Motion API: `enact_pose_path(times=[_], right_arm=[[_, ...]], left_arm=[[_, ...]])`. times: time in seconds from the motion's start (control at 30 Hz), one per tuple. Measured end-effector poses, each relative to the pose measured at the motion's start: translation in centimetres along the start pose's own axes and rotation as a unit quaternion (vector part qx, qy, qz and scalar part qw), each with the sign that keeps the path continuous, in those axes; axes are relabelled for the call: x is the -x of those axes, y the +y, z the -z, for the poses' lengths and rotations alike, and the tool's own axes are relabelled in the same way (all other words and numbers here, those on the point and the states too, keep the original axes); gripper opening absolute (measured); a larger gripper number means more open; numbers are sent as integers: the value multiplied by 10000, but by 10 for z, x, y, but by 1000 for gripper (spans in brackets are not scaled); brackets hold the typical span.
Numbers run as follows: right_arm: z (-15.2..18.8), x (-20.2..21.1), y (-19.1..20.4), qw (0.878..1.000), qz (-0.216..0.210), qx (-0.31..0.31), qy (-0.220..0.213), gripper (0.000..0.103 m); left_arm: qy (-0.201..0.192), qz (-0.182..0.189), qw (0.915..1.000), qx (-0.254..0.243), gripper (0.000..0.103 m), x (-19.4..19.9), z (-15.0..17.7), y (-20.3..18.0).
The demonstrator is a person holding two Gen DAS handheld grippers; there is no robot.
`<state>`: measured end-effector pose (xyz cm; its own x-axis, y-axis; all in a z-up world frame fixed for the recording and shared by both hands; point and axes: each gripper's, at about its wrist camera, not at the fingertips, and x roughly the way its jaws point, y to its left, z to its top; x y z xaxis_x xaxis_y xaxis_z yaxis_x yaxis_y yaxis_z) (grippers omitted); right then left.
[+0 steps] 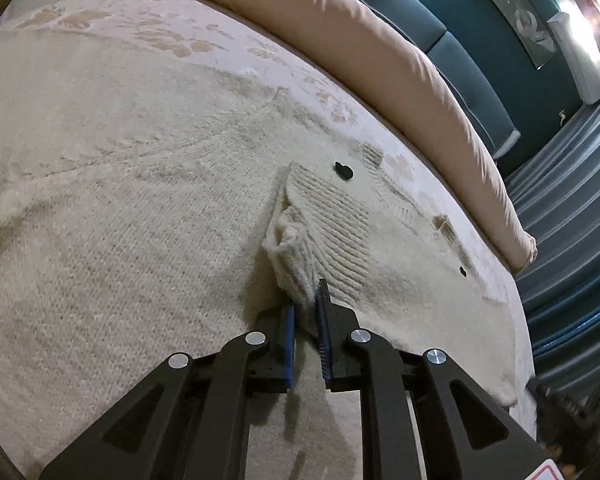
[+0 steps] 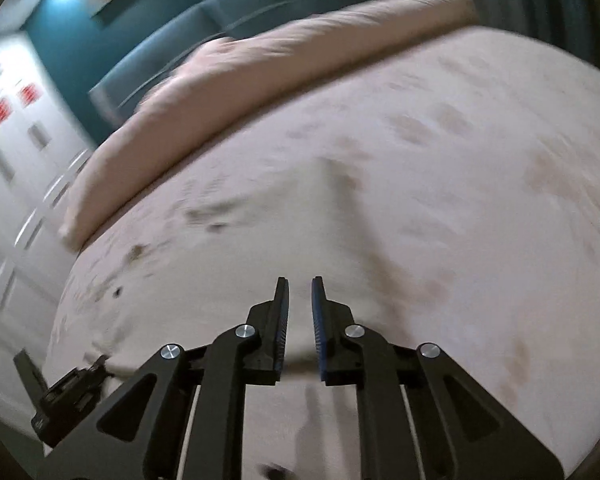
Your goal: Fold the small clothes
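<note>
A cream knitted cardigan with dark buttons lies spread on the bed. My left gripper is shut on its ribbed cuff, which lies folded in over the body. In the blurred right wrist view the cardigan shows as a pale shape. My right gripper hovers above it with a narrow gap between its fingers and nothing in them. The left gripper shows at the lower left of that view.
A long peach pillow lies along the far side of the bed, also in the right wrist view. Behind it is a teal headboard. Grey curtains hang past the bed's right edge. White doors stand at left.
</note>
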<state>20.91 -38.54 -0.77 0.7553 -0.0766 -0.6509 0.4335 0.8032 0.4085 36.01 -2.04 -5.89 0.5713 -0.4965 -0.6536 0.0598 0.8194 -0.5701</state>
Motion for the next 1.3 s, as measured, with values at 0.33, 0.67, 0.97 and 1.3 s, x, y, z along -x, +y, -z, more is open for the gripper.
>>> enact_pose_path(times=[0.33,0.67,0.97,1.3], right_arm=[[16,-47,-27,9977,125,-512,416,0],[111,52,-15,9982,444,125,370,35],[143,57,3,9937,735,809,264,61],[150,48,15,9873,898,1244,420,78]], left_arm=[[-89,294,9994,160,14,9,6,13],[-341,30,9981,507,59,89,7,52],[-1196,-1895,9588,1744,72,229,-73,249],[-1550,-1931,9269,2822,72,264,-139,365]])
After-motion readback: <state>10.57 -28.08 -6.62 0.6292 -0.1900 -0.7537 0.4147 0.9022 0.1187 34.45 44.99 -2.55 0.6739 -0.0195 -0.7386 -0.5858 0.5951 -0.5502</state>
